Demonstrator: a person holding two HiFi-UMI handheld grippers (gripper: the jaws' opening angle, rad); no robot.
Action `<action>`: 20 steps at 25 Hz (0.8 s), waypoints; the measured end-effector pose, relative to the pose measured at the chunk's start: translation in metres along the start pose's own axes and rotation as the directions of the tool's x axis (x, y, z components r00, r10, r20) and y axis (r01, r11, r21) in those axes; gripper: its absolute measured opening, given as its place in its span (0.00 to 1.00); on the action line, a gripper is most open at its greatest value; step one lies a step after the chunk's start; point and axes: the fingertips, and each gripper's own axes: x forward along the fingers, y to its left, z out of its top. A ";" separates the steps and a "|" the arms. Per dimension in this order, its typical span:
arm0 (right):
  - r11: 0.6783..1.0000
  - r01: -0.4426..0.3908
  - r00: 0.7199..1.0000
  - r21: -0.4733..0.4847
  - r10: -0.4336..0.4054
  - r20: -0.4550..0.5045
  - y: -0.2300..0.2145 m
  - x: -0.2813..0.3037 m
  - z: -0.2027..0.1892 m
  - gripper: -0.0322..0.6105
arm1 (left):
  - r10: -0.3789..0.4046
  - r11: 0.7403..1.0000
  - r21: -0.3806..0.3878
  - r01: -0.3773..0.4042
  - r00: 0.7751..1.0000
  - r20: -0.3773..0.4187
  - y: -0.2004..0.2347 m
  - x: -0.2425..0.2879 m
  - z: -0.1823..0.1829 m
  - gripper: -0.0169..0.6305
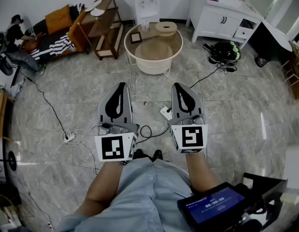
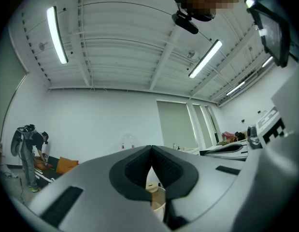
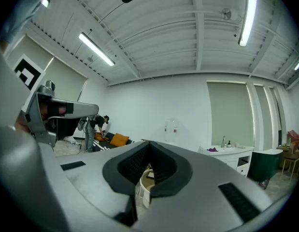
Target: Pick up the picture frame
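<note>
Closest to the lens sits a dark screen (image 1: 212,208) at the person's waist. Just past it, the left hand-held gripper (image 1: 121,86) and the right hand-held gripper (image 1: 178,86) are held side by side over the floor (image 1: 246,110). Each has its jaws pressed together with nothing between them. The picture frame (image 1: 135,37) stands small and dark at the far left edge of the round desk (image 1: 151,67), beside a wooden disc (image 1: 166,28), and both tools are well short of it.

As I see it, the reach has not begun. It would go best by stepping in over the cables (image 1: 145,129), spreading one pair of jaws before arriving, then coming down on the frame's top edge so the pads close on the moulding, not the glass. A lift straight up should clear the desk's raised rim.
</note>
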 end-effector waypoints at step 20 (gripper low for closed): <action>0.997 -0.039 0.999 0.066 0.040 -0.014 -0.002 0.027 -0.017 0.07 | 0.072 0.997 0.036 -0.070 0.995 -0.063 0.019 0.000 -0.016 0.04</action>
